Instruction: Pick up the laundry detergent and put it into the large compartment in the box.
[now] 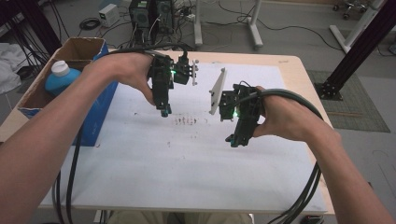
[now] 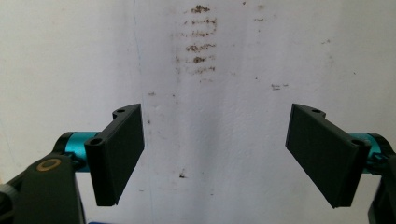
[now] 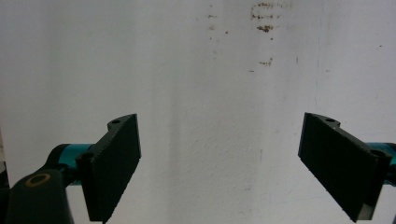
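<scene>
We start at the left tool (image 1: 164, 112), just left of centre in the high view, pointing down at the white sheet (image 1: 187, 163) that covers the desk (image 1: 299, 70). Its jaws stand wide apart with nothing between them; in the left gripper view (image 2: 215, 154) we see bare sheet between the two black pads. The right tool (image 1: 235, 139) sits right of centre in the high view and a little lower in the frame; it too is wide open and holds nothing, as the right gripper view (image 3: 219, 172) shows.

The thing nearest both tools is the patch of brown marks (image 1: 189, 121) on the sheet. In the high view it lies between the two tools, just right of the left tool's tips and up and to the left of the right tool's tips. We judge the left tool the nearer. The patch runs as short rows, its long axis left to right in the high view.

The left gripper view shows the marks (image 2: 200, 39) as stacked dashes in the upper middle of the frame, ahead of the jaws and slightly left of the gap's centre. The right gripper view catches them (image 3: 265, 21) fainter, at the upper right. The high view adds what neither gives: the cardboard box (image 1: 70, 51) at the upper left, with a blue bottle (image 1: 60, 77) in it, well apart from both tools.
</scene>
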